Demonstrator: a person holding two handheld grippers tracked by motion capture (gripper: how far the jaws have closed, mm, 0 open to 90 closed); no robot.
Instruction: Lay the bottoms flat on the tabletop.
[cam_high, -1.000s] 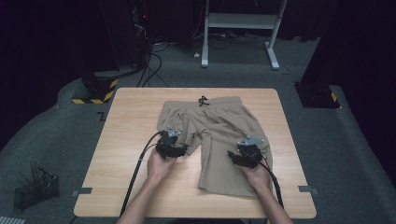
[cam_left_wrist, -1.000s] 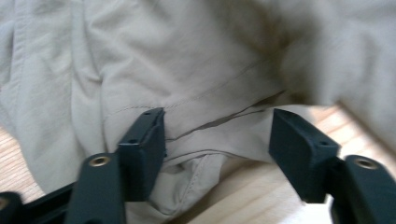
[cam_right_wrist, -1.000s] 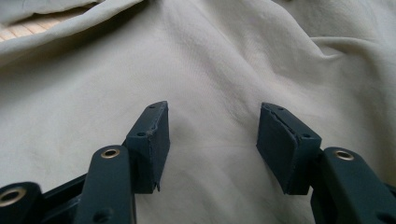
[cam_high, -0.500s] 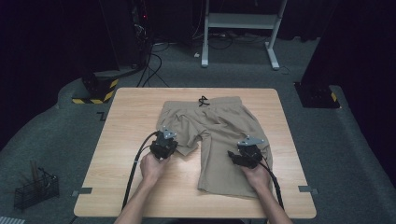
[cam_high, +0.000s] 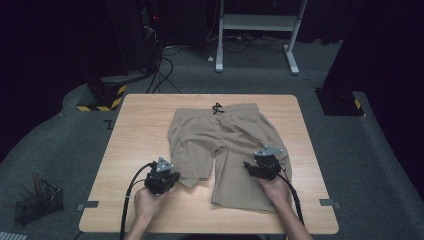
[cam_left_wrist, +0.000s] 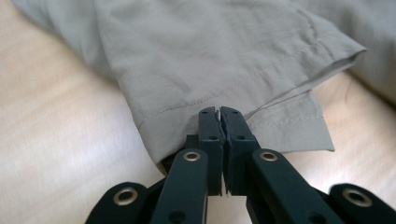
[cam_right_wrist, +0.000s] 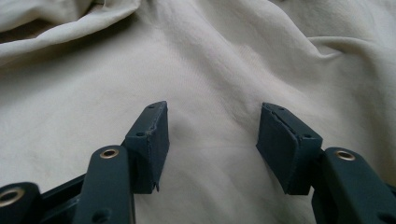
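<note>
Shorts (cam_high: 227, 145) of thin khaki cloth lie flat on the pale wooden counter (cam_high: 135, 130) in the high view, waistband and dark drawstring (cam_high: 218, 107) at the far side, two legs pointing toward the person. The left claw (cam_high: 167, 181) sits at the hem of the nearer, shorter-looking leg, with bare wood open to its left and behind it. The right claw (cam_high: 257, 167) rests on the other leg, the counter's right edge near beyond it.

In the left gripper view, the left claw (cam_left_wrist: 219, 112) has just closed, its black jaws pressed together on the stitched hem of the shorts (cam_left_wrist: 210, 60); the hem is doubled, with a lower layer showing beneath and to the right. Smooth wood grain (cam_left_wrist: 56, 154) spreads to the left of the claw.

In the right gripper view, the right claw (cam_right_wrist: 212, 126) stands wide apart, its jaws holding nothing, above softly creased cloth (cam_right_wrist: 210, 60). Folds bunch at the far left.
</note>
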